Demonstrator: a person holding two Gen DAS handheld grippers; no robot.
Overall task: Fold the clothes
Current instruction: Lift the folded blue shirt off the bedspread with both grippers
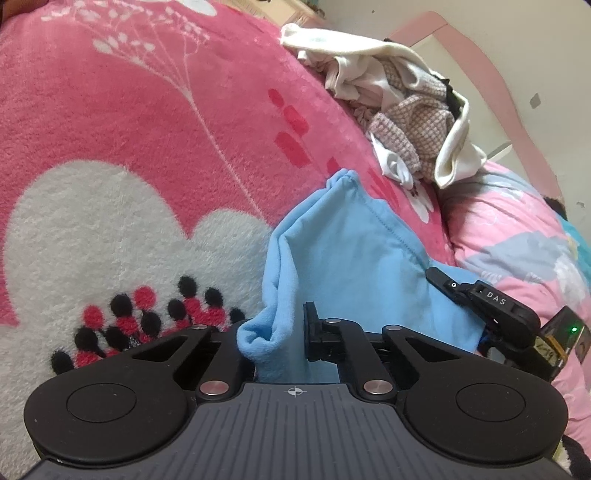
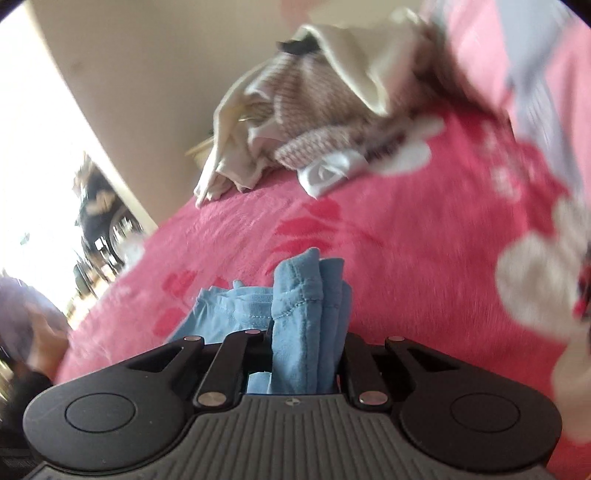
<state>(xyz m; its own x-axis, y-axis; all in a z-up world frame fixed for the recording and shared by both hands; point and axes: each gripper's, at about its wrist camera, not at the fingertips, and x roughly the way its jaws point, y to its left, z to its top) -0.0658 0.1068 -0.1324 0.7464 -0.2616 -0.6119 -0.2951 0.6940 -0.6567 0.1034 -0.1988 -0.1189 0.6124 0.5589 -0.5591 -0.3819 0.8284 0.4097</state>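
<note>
A: What do we have at the left gripper (image 1: pixel 291 332)?

B: Its jaws are pinched together on a bunched fold of a light blue garment (image 1: pixel 351 258). Soft knit cloth rises between the black fingers and spreads away to the right in the left wrist view.

A: And the right gripper (image 2: pixel 308 332)?

B: In its own view it is clamped on a thick wad of the same blue garment (image 2: pixel 306 302). We see several stitched layers standing upright between the jaws, with more blue cloth trailing off to the left. In the left wrist view, that right gripper (image 1: pixel 443 286) shows at the garment's far right edge, its black fingers pressed onto the cloth.

A: So where is the garment?

B: It stretches between our two grippers, over a pink fleece blanket (image 1: pixel 147 129) that covers the bed. The blanket bears white flower shapes, thin white stems, and red and black dots near the left gripper.

A: What lies further out?

B: Well beyond the blue garment sits a heap of unfolded clothes (image 1: pixel 406 103): cream cloth draped over a pink-and-white checked knit. Beside it, to the right, we see a patterned pink quilt (image 1: pixel 517 240), and behind that a pink bed frame (image 1: pixel 461 33) against a pale wall. The right wrist view is blurred, yet it shows the same clothes heap (image 2: pixel 314 110) and bright daylight at the left edge.
</note>
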